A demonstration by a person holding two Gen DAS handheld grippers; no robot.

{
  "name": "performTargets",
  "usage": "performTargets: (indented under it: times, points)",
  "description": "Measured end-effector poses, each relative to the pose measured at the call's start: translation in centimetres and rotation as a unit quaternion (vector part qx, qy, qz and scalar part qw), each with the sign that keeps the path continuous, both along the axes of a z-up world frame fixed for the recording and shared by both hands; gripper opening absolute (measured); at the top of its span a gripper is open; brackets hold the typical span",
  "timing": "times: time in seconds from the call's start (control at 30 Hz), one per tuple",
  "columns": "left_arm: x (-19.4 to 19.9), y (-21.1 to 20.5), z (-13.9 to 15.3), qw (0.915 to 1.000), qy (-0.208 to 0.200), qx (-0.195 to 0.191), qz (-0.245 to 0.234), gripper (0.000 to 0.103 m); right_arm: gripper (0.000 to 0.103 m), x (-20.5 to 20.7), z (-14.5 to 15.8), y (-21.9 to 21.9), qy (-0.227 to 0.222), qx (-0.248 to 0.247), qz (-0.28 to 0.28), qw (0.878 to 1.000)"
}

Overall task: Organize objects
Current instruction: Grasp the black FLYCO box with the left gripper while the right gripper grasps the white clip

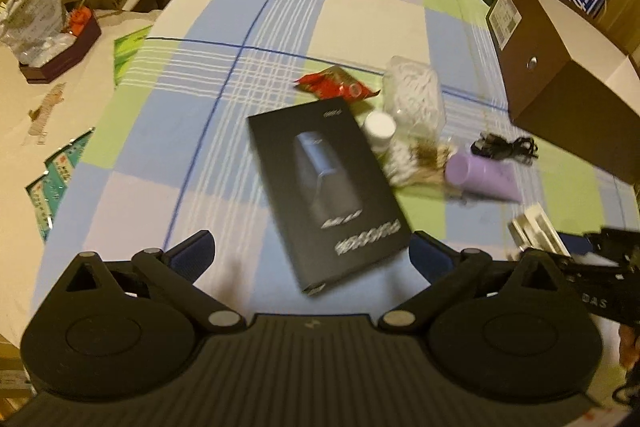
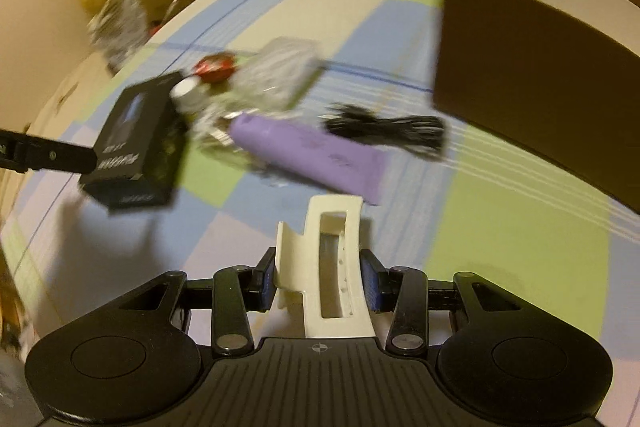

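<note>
Across the checked tablecloth [image 1: 280, 27], bare room lies left and beyond the clutter. Left gripper [image 1: 316, 259] gapes wide around one black box's [image 1: 324, 187] near end; contact unclear. Right gripper [image 2: 318, 285] clamps one white hair claw clip [image 2: 332, 263]. One purple tube [image 2: 312, 151] and one blurred black cable [image 2: 388, 131] lie beside a brown box [image 2: 520, 67], cut off at right.

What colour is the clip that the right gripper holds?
Cream white clip, shut between the right gripper pads; clearest in the right wrist view.
</note>
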State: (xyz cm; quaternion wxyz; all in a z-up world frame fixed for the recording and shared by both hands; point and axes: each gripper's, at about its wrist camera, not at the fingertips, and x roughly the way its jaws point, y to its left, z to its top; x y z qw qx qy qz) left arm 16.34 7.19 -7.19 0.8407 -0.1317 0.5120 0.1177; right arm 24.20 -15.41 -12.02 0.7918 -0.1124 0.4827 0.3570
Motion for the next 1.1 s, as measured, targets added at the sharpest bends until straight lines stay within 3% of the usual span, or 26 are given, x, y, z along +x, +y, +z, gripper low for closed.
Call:
performTargets:
  times: [0.13, 0.33, 0.43, 0.7, 0.9, 1.1]
  points:
    - [2.5, -0.2, -1.1, 0.9998, 0.010, -0.014, 0.005, 0.102, 0.038, 1.2, 0.7, -2.4, -0.002, 0.005, -0.046, 0.999]
    - [5.1, -0.5, -3.0, 0.9993, 0.033, 0.015, 0.010, 0.100, 0.038, 1.5, 0.4, -5.0, -0.004, -0.005, -0.078, 0.997]
    - [5.6, -0.2, -3.3, 0.9991, 0.033, 0.026, 0.006, 0.089, 0.038, 1.1, 0.3, -5.3, -0.021, -0.017, -0.076, 0.997]
    - [2.6, 1.1, -2.9, 0.9992, 0.023, 0.032, -0.007, 0.077, 0.038, 1.0, -0.3, -5.7, -0.023, -0.024, -0.070, 0.997]
    - [-0.4, 1.9, -2.6, 0.9987, 0.038, 0.034, -0.004, 0.077, 0.038, 1.1, -0.5, -5.5, -0.021, -0.028, -0.064, 0.997]
    - [0.9, 1.8, -3.0, 0.9981, 0.039, 0.046, -0.007, 0.078, 0.044, 1.3, -0.6, -5.3, -0.018, -0.031, -0.065, 0.997]
